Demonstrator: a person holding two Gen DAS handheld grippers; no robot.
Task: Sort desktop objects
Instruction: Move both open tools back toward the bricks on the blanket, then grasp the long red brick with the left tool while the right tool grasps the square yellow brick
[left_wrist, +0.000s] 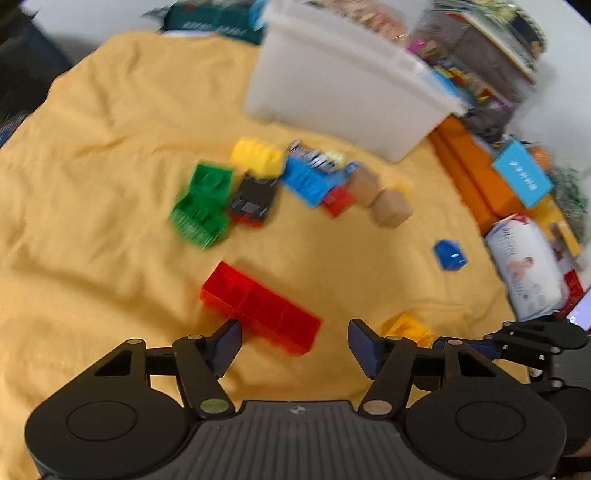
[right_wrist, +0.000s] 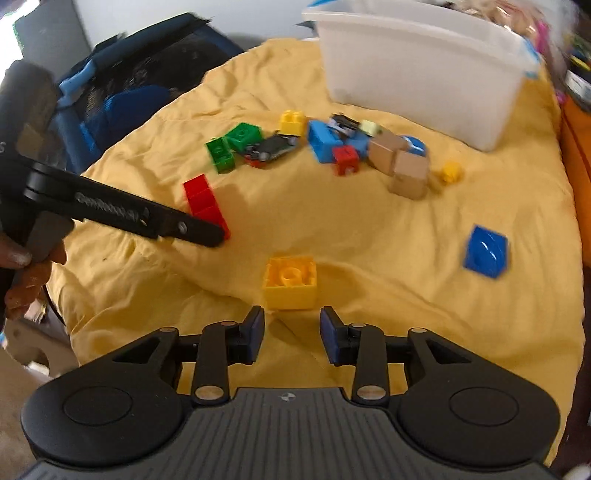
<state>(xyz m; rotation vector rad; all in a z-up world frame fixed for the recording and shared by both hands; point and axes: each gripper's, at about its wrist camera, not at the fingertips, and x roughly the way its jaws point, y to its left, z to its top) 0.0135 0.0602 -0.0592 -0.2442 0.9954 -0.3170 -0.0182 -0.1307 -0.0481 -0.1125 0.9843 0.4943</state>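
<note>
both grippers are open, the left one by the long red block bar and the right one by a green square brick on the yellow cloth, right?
Not quite. In the right wrist view, the open right gripper faces a yellow square plastic brick, not green. The open left gripper is by the long red block bar on the yellow cloth.

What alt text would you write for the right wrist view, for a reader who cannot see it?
The open right gripper hovers just short of a yellow plastic building brick on a yellow cloth. Farther off lie more coloured bricks and a white plastic bin; the left gripper reaches a long red block.
</note>
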